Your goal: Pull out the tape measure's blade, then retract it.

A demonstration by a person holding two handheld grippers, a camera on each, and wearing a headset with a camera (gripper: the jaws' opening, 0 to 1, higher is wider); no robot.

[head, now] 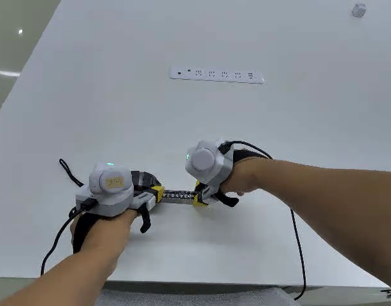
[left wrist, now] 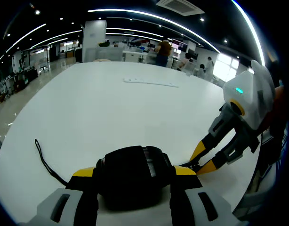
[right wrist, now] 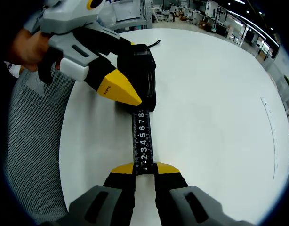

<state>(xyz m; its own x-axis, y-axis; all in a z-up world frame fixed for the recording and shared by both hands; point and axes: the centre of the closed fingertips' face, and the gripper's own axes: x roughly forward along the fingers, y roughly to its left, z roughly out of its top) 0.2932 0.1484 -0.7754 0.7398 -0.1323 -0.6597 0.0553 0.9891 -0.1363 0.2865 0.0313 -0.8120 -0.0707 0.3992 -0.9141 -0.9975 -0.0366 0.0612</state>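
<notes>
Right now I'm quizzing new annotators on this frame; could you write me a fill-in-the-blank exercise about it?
1. The left gripper is shut on the tape measure's ____ case.
2. The right gripper pinches the end of the ____.
3. Farther back on the white table lies a ____ strip.
Missing words: black; blade; power.

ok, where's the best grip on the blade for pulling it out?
Its free end, coming in head-on along its line, opposite the case. The blade runs straight out of the case as a thin flat strip, so an in-line pull likely won't kink it. The right gripper is shut on that end; the left gripper clamps the case.
</notes>
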